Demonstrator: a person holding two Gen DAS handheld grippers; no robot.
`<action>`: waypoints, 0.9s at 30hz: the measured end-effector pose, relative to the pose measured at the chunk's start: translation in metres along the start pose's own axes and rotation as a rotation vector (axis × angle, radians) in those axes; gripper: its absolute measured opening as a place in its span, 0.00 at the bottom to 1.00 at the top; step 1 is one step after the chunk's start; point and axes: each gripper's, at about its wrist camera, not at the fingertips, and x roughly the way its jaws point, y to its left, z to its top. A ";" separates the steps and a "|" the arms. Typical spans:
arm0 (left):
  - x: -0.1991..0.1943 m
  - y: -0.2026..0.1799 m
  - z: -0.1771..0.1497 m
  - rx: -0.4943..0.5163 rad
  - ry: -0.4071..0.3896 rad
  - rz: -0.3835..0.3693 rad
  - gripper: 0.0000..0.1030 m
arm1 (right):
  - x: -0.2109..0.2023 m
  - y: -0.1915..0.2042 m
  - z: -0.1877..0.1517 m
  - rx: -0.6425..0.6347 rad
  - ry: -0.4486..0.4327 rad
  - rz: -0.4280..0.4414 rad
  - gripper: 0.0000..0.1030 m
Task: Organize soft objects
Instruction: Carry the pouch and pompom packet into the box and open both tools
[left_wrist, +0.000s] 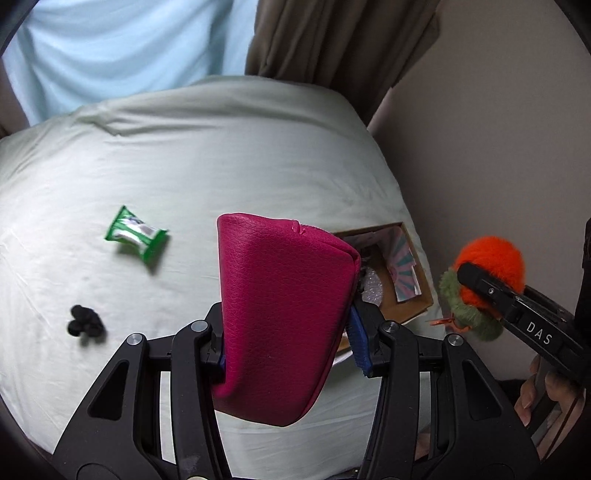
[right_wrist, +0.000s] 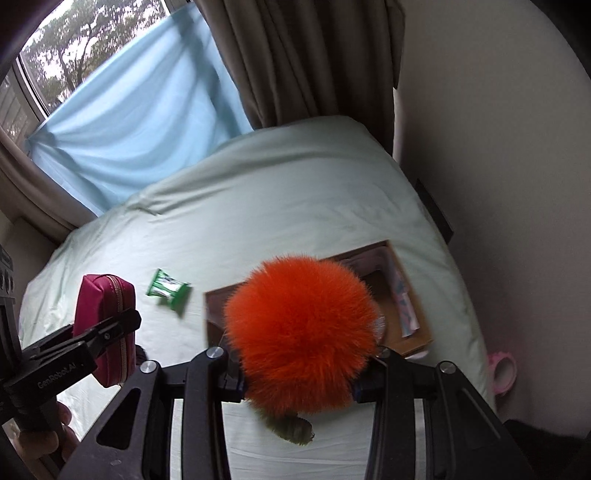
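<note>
Setting: pale green bedsheet (left_wrist: 229, 155) covering a bed, with a brown curtain (right_wrist: 306, 59) and a light blue cloth (right_wrist: 140, 110) over a window behind it, and a beige wall on the right.
Left gripper (left_wrist: 291, 354): closed on a magenta zip pouch (left_wrist: 280, 317), clamped between its blue-padded fingers; the pouch is lifted clear of the sheet, zipper edge visible in the right wrist view (right_wrist: 105, 325).
Right gripper (right_wrist: 299, 384): closed on an orange pom-pom (right_wrist: 303, 336) with a green fuzzy part (right_wrist: 291, 428) hanging below it; from the left wrist view the same toy (left_wrist: 491, 266) is held off the bed's right edge, near the box.
Cardboard box (left_wrist: 413, 295): open-topped, resting on the sheet near the right edge of the bed; a striped pink-and-teal item (left_wrist: 404, 266) and a crinkled clear wrapper lie inside.
Green snack packet (left_wrist: 136, 236): lying on the sheet, well left of the box.
Black scrunched object (left_wrist: 85, 321): on the sheet, nearer than the packet; its kind cannot be told.
Pink ring-shaped item (right_wrist: 502, 373): beside the bed, by the wall.
</note>
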 end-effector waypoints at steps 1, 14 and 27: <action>0.009 -0.004 0.001 -0.007 0.010 0.003 0.44 | 0.006 -0.009 0.003 -0.007 0.012 -0.003 0.35; 0.129 -0.004 0.011 -0.089 0.189 0.093 0.44 | 0.109 -0.072 0.017 -0.068 0.184 -0.014 0.35; 0.196 0.000 0.007 -0.047 0.317 0.142 0.47 | 0.170 -0.080 0.016 -0.093 0.243 0.003 0.40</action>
